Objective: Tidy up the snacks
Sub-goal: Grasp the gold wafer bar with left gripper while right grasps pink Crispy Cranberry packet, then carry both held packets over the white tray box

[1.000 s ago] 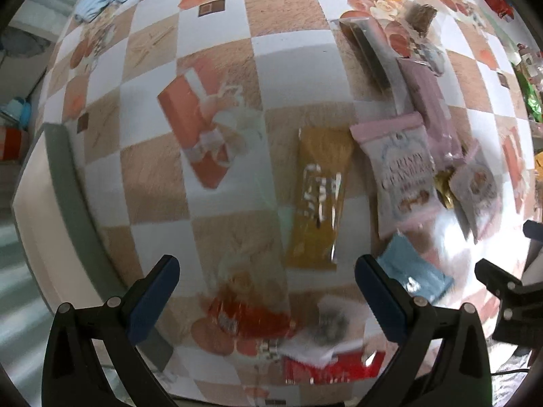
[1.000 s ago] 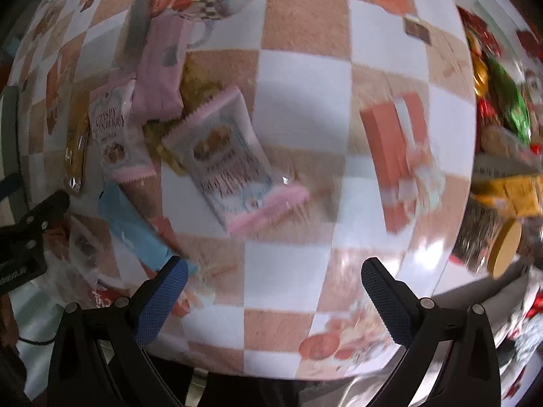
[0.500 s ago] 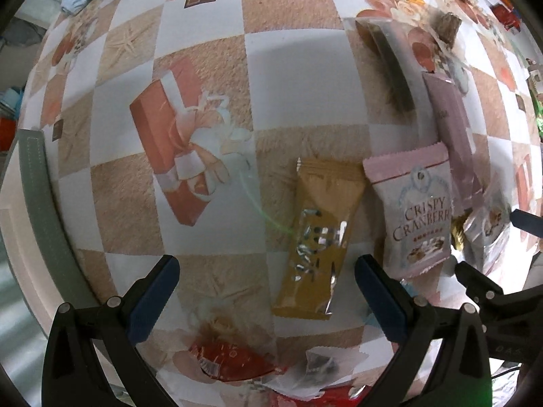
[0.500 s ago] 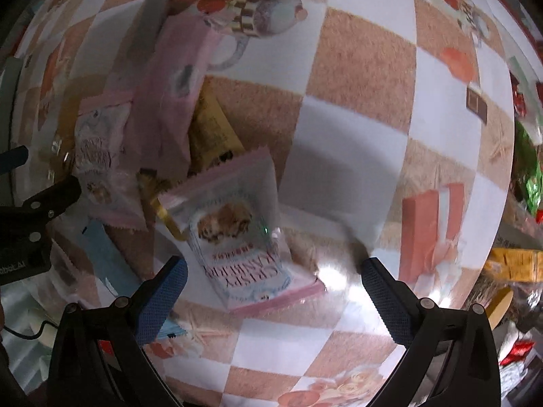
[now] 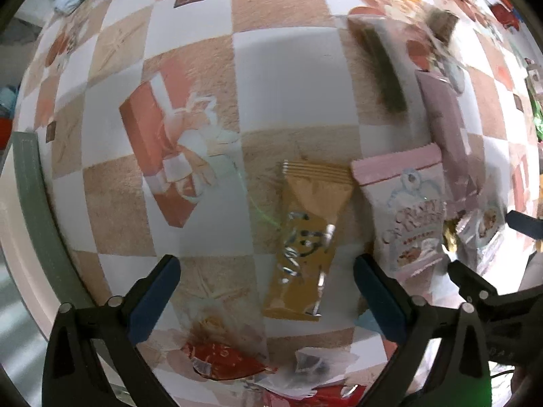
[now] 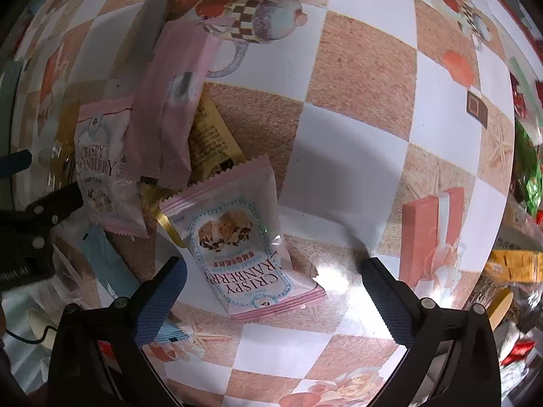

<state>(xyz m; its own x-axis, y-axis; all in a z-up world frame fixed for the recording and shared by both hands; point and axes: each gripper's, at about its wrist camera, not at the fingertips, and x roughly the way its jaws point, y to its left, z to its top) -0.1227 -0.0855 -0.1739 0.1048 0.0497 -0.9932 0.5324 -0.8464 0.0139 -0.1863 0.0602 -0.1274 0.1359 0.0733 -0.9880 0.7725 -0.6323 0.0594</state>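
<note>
Landmark: gold wafer packet (image 5: 307, 237), flat on the checked worktop (image 5: 288, 78).

Left wrist view only:
- Left gripper (image 5: 268, 293), pointing down over the gold wafer packet's lower half; its jaws have just been closing a little yet stand wide, the packet between them and neither pad pressing it.
- Olive bar (image 5: 381, 68), beyond the packet, apart from it.
- Red wrapper (image 5: 220, 359) and a clear crumpled wrapper (image 5: 315, 364), nearer than the packet.
- Worktop's green-trimmed edge (image 5: 37, 220), well to the packet's left; bare cloth lies between.

Right wrist view only:
- Right gripper (image 6: 271, 291), wide open, straddling the printed end of a pink cranberry packet (image 6: 244, 247); no pad touches it.
- Dark-yellow packet (image 6: 212, 135), partly under the mauve sachet (image 6: 169, 101).
- Light-blue packet (image 6: 108, 264), beside the left pad.
- Snack heap (image 6: 522, 230) at the far right edge; open checked cloth between it and the gripper.

Both views:
- Second cranberry packet (image 5: 410, 217), just right of the gold wafer packet, its edge close by the left gripper's right finger (image 5: 380, 295).
- Each gripper shows in the other's view, close alongside.
</note>
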